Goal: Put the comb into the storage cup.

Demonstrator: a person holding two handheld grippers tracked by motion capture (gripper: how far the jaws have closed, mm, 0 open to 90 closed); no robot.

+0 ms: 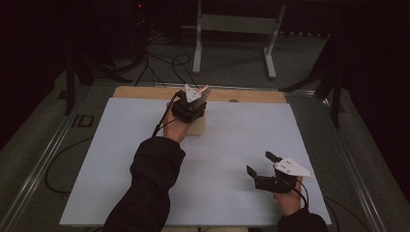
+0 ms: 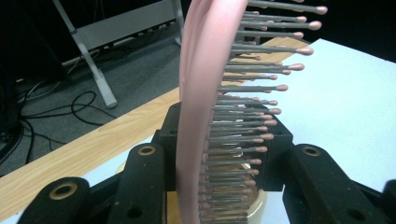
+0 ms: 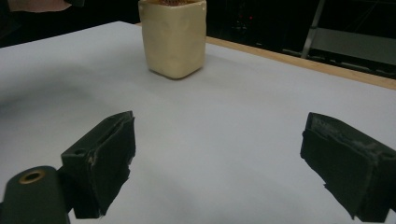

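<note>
Dim and cluttered with cables and a grey metal stand [image 1: 237, 24], the room lay behind a wooden table [image 1: 145, 92] covered by a smooth white sheet [image 1: 232, 140]. Toward the far side of that sheet stood a cream cup [image 3: 173, 39], squarish with rounded corners and a slightly dimpled, matte wall. Directly above it hovered the left gripper [image 1: 189, 107], its jaws pinched on a pink hairbrush [image 2: 205, 107]: a glossy, curved plastic back bristling with thin grey pins tipped in pink beads. The brush was upright, its lower end at the cup's mouth, so the placing seemed nearly done, with only the lowering and release left; how deep it sat could not be told. Near the right edge, the right gripper [image 1: 263, 169] rested low over the sheet, its worn black pads [image 3: 105, 158] spread wide around nothing.
</note>
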